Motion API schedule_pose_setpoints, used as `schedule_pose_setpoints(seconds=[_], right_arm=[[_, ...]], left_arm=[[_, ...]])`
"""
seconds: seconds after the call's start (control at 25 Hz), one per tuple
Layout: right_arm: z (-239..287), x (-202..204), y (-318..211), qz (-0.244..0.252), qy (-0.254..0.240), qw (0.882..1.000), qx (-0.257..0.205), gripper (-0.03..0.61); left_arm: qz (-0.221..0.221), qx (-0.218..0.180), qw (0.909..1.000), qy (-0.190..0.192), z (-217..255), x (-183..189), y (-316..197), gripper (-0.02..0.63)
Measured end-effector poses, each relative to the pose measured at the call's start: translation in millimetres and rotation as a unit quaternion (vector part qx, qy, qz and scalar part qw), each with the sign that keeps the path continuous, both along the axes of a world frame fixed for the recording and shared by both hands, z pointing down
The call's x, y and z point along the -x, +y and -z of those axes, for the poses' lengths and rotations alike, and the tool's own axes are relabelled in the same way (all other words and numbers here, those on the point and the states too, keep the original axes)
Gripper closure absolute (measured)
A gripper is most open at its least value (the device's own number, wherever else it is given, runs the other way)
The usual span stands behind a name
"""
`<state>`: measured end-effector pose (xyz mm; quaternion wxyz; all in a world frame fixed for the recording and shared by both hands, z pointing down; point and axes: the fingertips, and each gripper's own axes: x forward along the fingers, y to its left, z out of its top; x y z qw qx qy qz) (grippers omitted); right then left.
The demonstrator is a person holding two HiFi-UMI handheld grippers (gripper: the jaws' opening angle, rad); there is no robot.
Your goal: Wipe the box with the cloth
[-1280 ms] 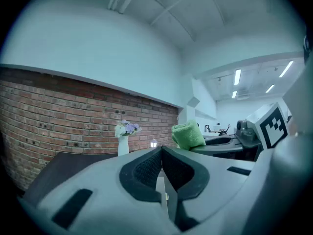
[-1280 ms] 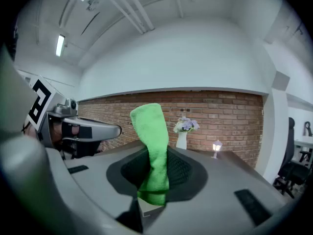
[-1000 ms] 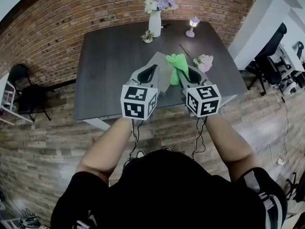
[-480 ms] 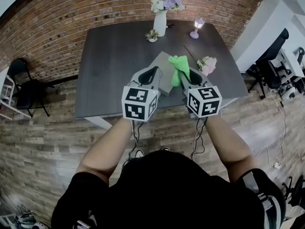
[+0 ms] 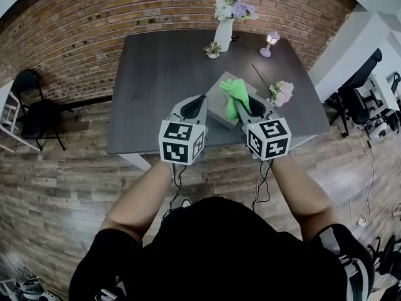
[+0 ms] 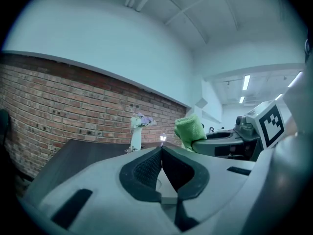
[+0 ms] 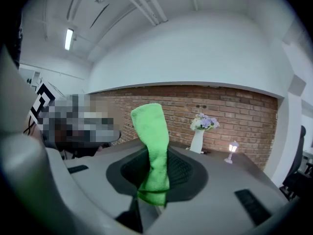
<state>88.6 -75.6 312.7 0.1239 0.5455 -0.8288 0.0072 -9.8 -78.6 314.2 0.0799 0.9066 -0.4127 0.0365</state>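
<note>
Head view: the left tool [image 5: 201,98] hangs just left of the flat grey box [image 5: 217,91], over the front part of the dark grey desk [image 5: 153,68]. In the left gripper view this tool [image 6: 161,149] has its jaws pressed together at the tips, with nothing between them.

The box lies near the desk's front edge, turned at an angle so that one corner points toward the person.

The right tool [image 5: 246,103] sits at the box's right side, clamped on the bright green cloth [image 5: 234,95], which shows over the box's right half. Whether the cloth touches the box cannot be told. In the right gripper view the jaws of this tool [image 7: 155,156] pinch the cloth [image 7: 152,130] near its lower end, and the rest stands up as a folded strip.

Left of the box runs a wide bare stretch of desk out to its left edge. Behind the box, near the far edge, stand a white vase of lilac flowers [image 5: 224,31] and a small lamp [image 5: 270,42]. Right of the box lies a pink flower bunch [image 5: 281,93], near the right edge.
</note>
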Motion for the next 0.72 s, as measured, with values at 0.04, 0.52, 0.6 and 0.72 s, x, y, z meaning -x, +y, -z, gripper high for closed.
schedule_pose_setpoints(seconds=[0.04,0.52,0.6,0.72], right_arm=[[-3,5,1,0.001,0.005,1.000,0.003,0.495],[-45,69,22,0.022,0.053,0.998,0.037,0.495],[-53,74,28,0.038,0.081,0.995,0.038,0.495],[-66,81,32,0.067,0.118,0.990,0.041,0.497]], left_arm=[[-0.001,0.003,1.0000,0.001,-3,6,1,0.604],[0.001,0.053,0.9986,-0.011,-49,74,5,0.604],[0.006,0.060,0.9982,-0.008,-53,79,4,0.604],[0.017,0.069,0.9974,-0.012,-62,89,2,0.604]])
